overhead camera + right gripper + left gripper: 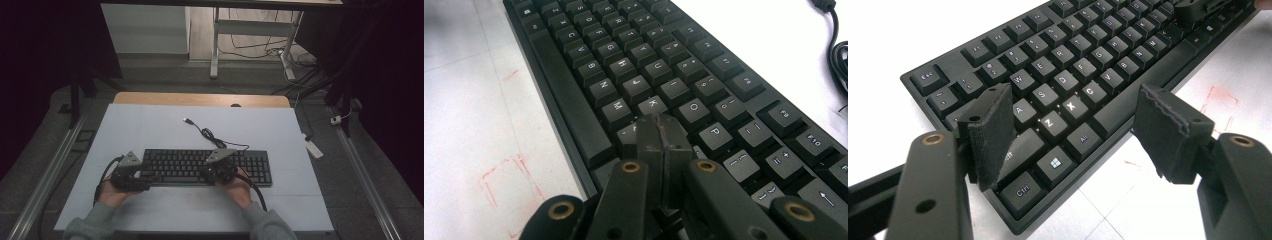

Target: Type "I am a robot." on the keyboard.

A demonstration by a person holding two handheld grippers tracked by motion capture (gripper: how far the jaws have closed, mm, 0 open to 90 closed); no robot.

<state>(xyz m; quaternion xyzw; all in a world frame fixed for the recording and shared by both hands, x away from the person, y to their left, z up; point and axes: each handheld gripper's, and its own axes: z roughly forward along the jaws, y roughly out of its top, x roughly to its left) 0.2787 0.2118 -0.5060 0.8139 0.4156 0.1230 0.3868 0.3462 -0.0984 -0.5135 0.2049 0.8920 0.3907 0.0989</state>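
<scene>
So the keyboard [207, 167] sat near the front middle of the desk [150, 130]. Left gripper [1073, 132] hovered over its Ctrl/Z corner with jaws wide apart and nothing between them, probably just parked. Right gripper [659, 131] had its jaws pressed together into one blunt tip down around the K and comma keys, looking like a makeshift typing finger. The keyboard's cable [207, 134] trailed off behind it.

Ahead of the right claw [663, 122], pressed together, keyboard [200, 167] keys block forward travel; bare bench [469, 100] lies open to its left; a coiled cable [839, 55] obstructs far right; between the left claw's [1075, 130] spread jaws, keys fill the gap.
</scene>
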